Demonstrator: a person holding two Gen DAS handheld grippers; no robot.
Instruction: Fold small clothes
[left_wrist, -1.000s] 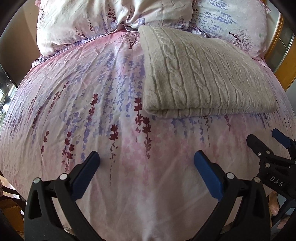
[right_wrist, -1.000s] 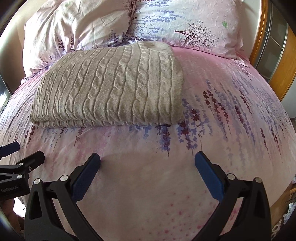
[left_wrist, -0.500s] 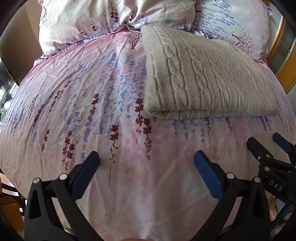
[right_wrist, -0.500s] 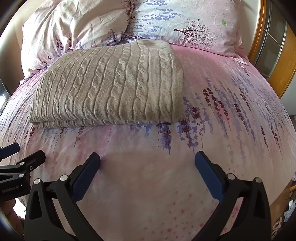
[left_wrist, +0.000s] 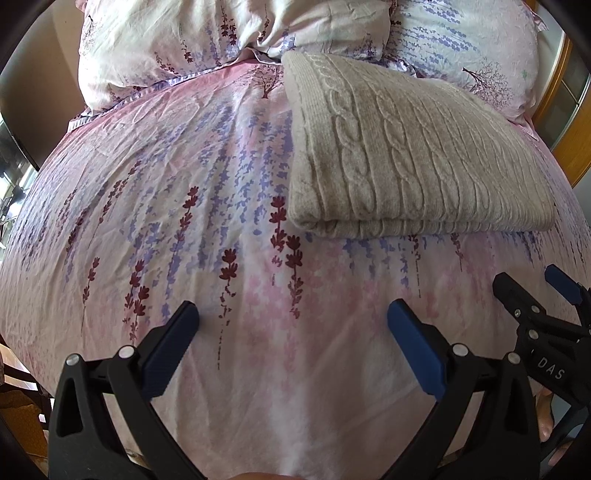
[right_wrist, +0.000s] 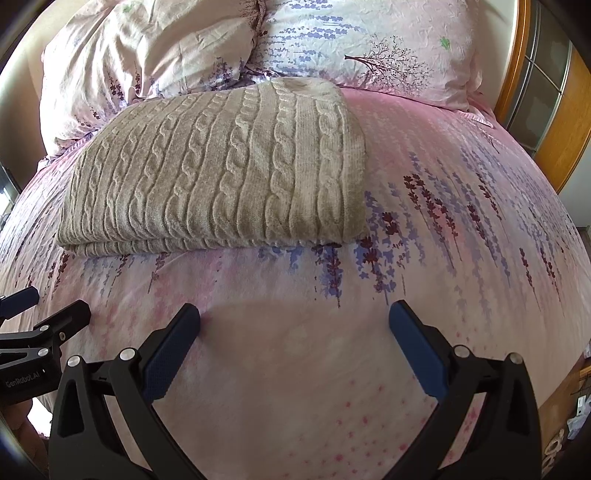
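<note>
A beige cable-knit sweater (left_wrist: 413, 162) lies folded into a flat rectangle on the bed, near the pillows; it also shows in the right wrist view (right_wrist: 221, 177). My left gripper (left_wrist: 291, 325) is open and empty above the bare sheet, short of the sweater's near left corner. My right gripper (right_wrist: 293, 325) is open and empty above the sheet, short of the sweater's near right corner. Each gripper shows at the edge of the other's view: the right gripper (left_wrist: 535, 291), the left gripper (right_wrist: 40, 306).
The bed has a pink floral sheet (left_wrist: 166, 221). Two floral pillows (right_wrist: 147, 55) (right_wrist: 369, 44) lie behind the sweater. A wooden frame with glass (right_wrist: 546, 92) stands at the right. The bed's near edge drops off below the grippers.
Both grippers have drawn slightly nearer to the sweater and tilted a little; the sweater sits lower in both views. The sweater itself has not moved. Both jaws stay open.
</note>
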